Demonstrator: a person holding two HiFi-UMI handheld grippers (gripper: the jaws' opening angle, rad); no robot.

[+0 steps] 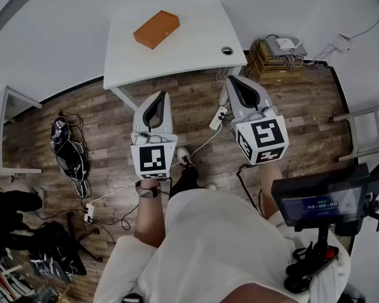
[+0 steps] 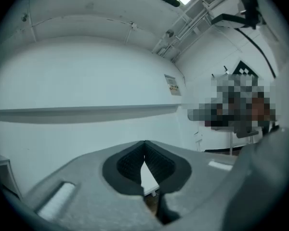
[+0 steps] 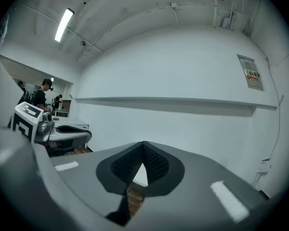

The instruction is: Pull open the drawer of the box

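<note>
In the head view an orange-brown box [image 1: 156,28] lies flat on a white table [image 1: 177,59] at the far side of the room; no drawer front shows from here. Both grippers hang over the wooden floor, short of the table's near edge and well apart from the box. My left gripper [image 1: 158,98] points at the table, jaws together with nothing between them [image 2: 144,146]. To its right, my right gripper [image 1: 231,81] is likewise shut and empty [image 3: 143,146]. Both gripper views face a bare white wall, so the box is out of their sight.
A cable grommet [image 1: 227,50] sits at the table's right corner. On the floor are a power strip [image 1: 218,117] with cords, a stack of cardboard with devices [image 1: 276,59], and bags [image 1: 69,147]. A screen on a stand [image 1: 325,197] is at my right. People stand far off [image 3: 41,96].
</note>
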